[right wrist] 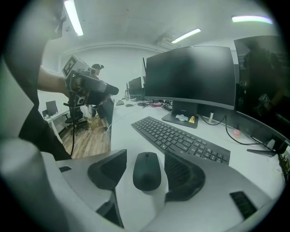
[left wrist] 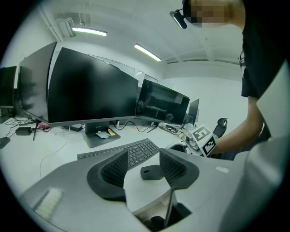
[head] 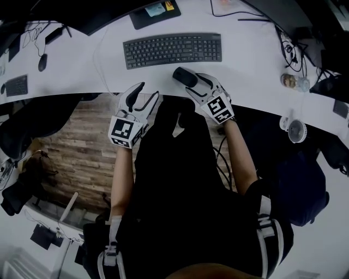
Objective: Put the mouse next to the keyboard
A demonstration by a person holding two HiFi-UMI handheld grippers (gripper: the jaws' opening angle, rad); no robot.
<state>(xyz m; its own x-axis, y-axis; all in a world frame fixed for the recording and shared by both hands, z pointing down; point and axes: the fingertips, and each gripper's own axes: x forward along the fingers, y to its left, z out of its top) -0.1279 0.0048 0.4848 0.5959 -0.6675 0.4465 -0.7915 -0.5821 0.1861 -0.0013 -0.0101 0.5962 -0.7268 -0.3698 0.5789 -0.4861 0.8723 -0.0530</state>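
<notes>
A black mouse (head: 184, 76) lies on the white desk (head: 256, 98), just in front of the right end of the black keyboard (head: 172, 50). My right gripper (head: 194, 83) reaches it from the near side. In the right gripper view the mouse (right wrist: 147, 171) rests between the two jaws with a thin gap on each side, so the gripper (right wrist: 146, 177) is open, and the keyboard (right wrist: 181, 136) runs off ahead and to the right. My left gripper (head: 146, 93) hovers at the desk's front edge, open and empty (left wrist: 144, 170), facing the keyboard (left wrist: 131, 154).
Dark monitors (left wrist: 90, 90) stand behind the keyboard, one stand (head: 155, 12) holding small cards. Cables (head: 240, 13) trail at the back right. A small white fan (head: 296, 131) sits at the right edge. A second mouse (head: 42, 61) lies far left. Wooden floor (head: 82, 147) lies below the desk edge.
</notes>
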